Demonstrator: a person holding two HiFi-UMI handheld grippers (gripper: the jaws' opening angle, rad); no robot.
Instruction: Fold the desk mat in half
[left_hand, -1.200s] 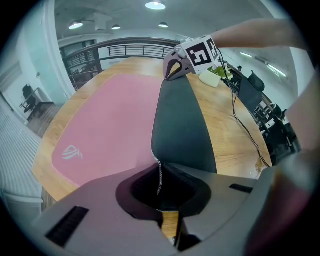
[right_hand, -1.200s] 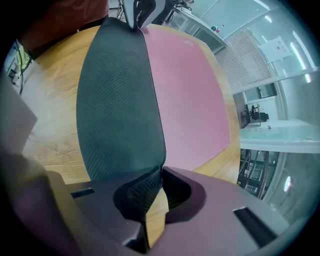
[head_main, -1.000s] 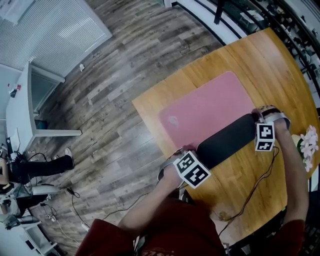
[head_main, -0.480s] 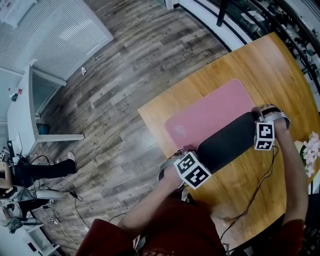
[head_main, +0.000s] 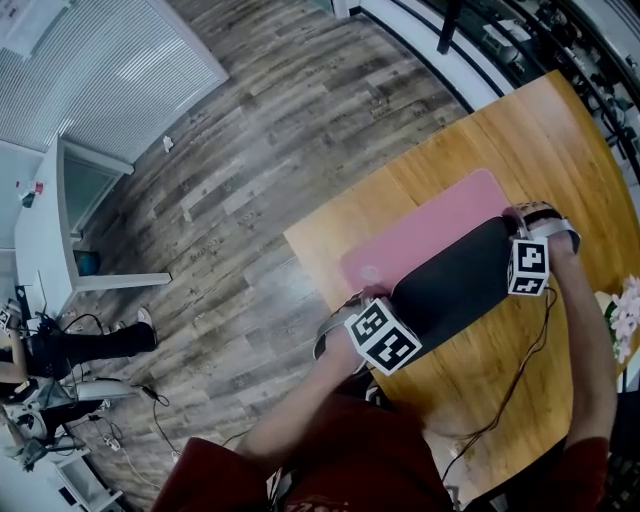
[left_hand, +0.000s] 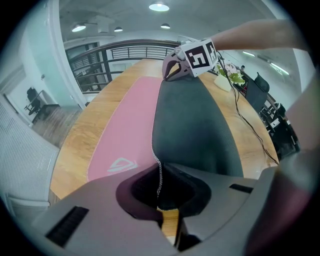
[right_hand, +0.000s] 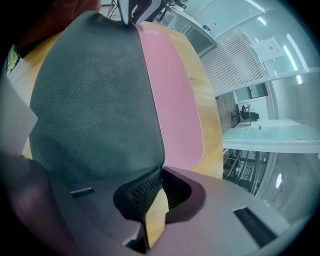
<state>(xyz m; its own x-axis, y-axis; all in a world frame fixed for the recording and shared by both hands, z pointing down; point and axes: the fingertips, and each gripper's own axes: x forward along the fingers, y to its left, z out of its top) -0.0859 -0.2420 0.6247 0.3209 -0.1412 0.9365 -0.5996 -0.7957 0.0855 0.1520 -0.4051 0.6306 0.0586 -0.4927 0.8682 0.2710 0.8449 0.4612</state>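
The pink desk mat lies on the wooden table, its near half turned over so the black underside faces up. My left gripper is shut on the mat's near-left corner; in the left gripper view the mat's stitched edge runs between the jaws. My right gripper is shut on the other lifted corner, and the black underside spreads away from it in the right gripper view, beside the pink top. The folded flap covers over half of the pink face.
Pale flowers stand at the table's right edge. A cable trails over the near part of the table. The table's left edge drops to wooden floor. A white cabinet stands far left. A railing runs behind the table.
Both grippers have carried the black flap further over the pink face, away from me. Less pink shows now than one second ago.
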